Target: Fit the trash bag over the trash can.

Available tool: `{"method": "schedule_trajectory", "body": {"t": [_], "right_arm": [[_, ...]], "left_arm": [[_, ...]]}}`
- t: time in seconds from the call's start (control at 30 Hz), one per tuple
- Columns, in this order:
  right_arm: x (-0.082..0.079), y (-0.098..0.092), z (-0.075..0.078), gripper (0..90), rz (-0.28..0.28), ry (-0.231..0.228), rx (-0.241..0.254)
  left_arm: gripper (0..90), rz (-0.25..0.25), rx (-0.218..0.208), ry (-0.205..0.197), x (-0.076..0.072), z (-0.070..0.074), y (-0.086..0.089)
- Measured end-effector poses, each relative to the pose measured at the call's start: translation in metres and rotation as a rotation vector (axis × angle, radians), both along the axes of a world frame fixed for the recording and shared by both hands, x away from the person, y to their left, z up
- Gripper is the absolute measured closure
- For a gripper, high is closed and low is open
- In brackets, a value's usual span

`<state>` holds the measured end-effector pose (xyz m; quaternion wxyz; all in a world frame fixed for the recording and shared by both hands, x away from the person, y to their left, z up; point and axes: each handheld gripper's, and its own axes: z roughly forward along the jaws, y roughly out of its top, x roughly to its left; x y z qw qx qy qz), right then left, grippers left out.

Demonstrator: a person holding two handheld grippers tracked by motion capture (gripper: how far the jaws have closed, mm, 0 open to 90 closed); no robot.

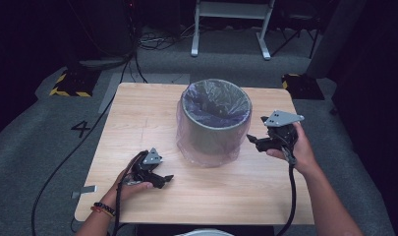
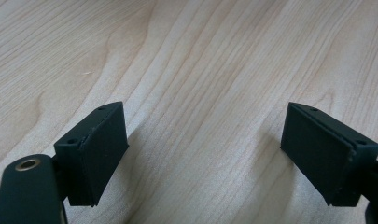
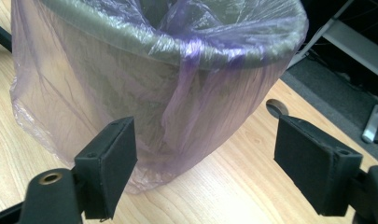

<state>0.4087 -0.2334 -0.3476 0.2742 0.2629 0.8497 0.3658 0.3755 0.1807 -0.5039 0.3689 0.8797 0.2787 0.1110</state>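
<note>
The bin (image 1: pixel 213 123), lined with a purple plastic bag (image 3: pixel 177 107), stands upright at the table (image 1: pixel 137 113) centre. The right gripper (image 1: pixel 255 141) hovers just beside it, jaws spread and empty. The left gripper (image 1: pixel 164 179) rests low over bare wood, jaws likewise spread and empty.

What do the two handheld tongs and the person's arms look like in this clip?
Both the left tongs and the right tongs are black, each topped with a grey three-cornered plate and trailing a black cable. Their flat rectangular pads are dark and screwed on. The arms are bare; the left wrist wears beaded bracelets.
</note>
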Motion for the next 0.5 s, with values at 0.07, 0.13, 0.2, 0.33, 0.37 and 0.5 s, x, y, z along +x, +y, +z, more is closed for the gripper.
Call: {"method": "schedule_trajectory", "body": {"t": [0.07, 0.13, 0.2, 0.33, 0.37, 0.5], "right_arm": [[0.000, 0.001, -0.003, 21.5, 0.006, 0.007, 0.009], [0.000, 0.002, -0.007, 21.5, 0.004, 0.010, -0.001], [-0.001, 0.004, -0.011, 21.4, 0.007, 0.014, -0.008], [-0.002, 0.005, -0.019, 21.2, 0.004, 0.017, -0.018], [-0.002, 0.005, -0.022, 21.2, 0.004, 0.019, -0.020], [-0.003, 0.007, -0.031, 20.5, 0.008, 0.028, -0.032]], "left_arm": [[14.2, 0.000, 0.001, -0.001, 0.000, 0.000, 0.000], [14.2, 0.001, 0.001, -0.001, 0.000, 0.000, 0.000], [14.2, 0.001, 0.001, 0.000, 0.000, 0.000, 0.000], [14.2, 0.000, 0.000, 0.000, 0.000, 0.000, 0.000], [14.2, 0.001, 0.000, -0.001, 0.000, 0.000, 0.000], [14.2, 0.000, 0.000, 0.000, 0.000, 0.000, 0.000]]}}
